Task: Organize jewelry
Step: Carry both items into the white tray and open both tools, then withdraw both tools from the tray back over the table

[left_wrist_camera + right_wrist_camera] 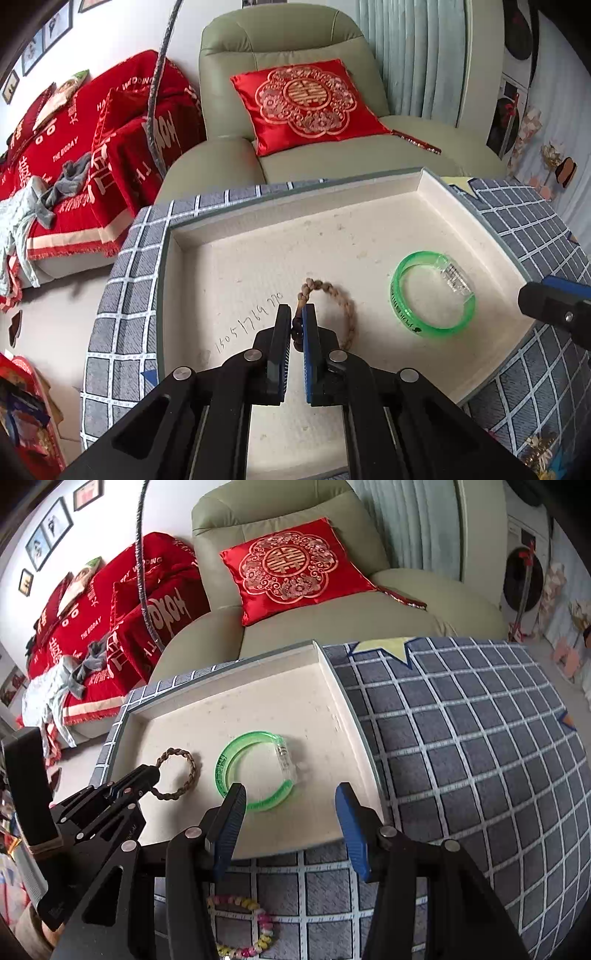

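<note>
I see a big green armchair (pixel 295 48) at the back with a red cushion (pixel 306 103) on its seat. To the left is a sofa under a red blanket (pixel 74 147). In front of me is a table with a grey checked cloth (pixel 461 738). On the cloth sits a shallow white tray (pixel 177 236).

Inside the tray lies a green bangle (pixel 432 293) with a clear block on one side. It rests flat, toward the right side of the tray. To its left, close by but not touching, is a brown braided bracelet (pixel 332 295).

My left claw (pixel 296 314) is closed tight on the near end of the brown braided bracelet. The rest of the loop lies on the tray floor.

My right claw (pixel 291 794) is open, with nothing between its blue fingers (pixel 232 823). It hangs above the near edge of the tray, and the green bangle shows just past its left finger.

A small bracelet of pink, yellow and white beads (pixel 247 930) lies on the cloth outside the tray, close under my right claw.
</note>
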{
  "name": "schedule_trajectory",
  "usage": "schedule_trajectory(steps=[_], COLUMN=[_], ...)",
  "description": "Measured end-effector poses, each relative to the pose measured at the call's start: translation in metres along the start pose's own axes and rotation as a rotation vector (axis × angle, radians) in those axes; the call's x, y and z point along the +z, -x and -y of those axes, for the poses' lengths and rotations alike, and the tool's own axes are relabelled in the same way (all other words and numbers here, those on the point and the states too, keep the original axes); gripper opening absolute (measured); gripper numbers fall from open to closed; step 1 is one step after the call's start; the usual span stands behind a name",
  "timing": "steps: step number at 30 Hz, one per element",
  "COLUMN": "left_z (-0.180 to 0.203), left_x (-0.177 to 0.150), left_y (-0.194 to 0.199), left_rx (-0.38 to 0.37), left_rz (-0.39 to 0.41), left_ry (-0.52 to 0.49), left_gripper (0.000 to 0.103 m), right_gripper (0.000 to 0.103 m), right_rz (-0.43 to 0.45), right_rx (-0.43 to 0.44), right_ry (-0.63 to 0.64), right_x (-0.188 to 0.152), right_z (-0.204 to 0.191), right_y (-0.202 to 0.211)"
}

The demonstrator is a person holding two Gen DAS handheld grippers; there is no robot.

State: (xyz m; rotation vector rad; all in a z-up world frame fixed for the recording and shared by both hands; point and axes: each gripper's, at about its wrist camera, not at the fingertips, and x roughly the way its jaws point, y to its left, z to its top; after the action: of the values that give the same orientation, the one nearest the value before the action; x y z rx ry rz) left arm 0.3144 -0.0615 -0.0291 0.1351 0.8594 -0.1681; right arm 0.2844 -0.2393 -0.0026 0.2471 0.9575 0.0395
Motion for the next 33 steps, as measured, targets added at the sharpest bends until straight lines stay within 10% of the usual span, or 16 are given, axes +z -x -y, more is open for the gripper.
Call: schedule_trajectory(steps=[2,3,4,13,16,19,33], left_z=[0.001,0.001,0.001,-0.001,0.000,0.000,0.000], left_x=[0.001,0.001,0.002,-0.003,-0.010,-0.018,-0.087], left_y=[0.002,0.003,0.003,0.016,0.034,0.053,0.150], left_rx=[-0.009,-0.011,-0.003,0.043,0.049,0.027,0.026], left_rz=[0.008,0.010,0.013,0.075,0.107,0.107,0.137], left_ry=[-0.004,-0.006,-0.004,0.003,-0.022,-0.024,0.021], left_gripper=[0.029,0.079,0.103,0.103,0.103,0.103,0.103], right_gripper=[0.054,0.054,0.054,0.058,0.092,0.103,0.103], right_rz=[0.004,0.006,0.007,0.013,0.033,0.072,0.068], right_rx=[0.001,0.000,-0.001,-0.021,-0.017,-0.003,0.016], right_ry=[-0.005,-0.005,-0.005,0.001,0.002,-0.005,0.055], right_x=[-0.002,-0.003,-0.004,-0.012,-0.019,-0.027,-0.094], right_z=[0.002,0.003,0.004,0.007,0.007,0.007,-0.012], right_y=[0.003,0.005,0.006,0.015,0.023,0.036,0.098])
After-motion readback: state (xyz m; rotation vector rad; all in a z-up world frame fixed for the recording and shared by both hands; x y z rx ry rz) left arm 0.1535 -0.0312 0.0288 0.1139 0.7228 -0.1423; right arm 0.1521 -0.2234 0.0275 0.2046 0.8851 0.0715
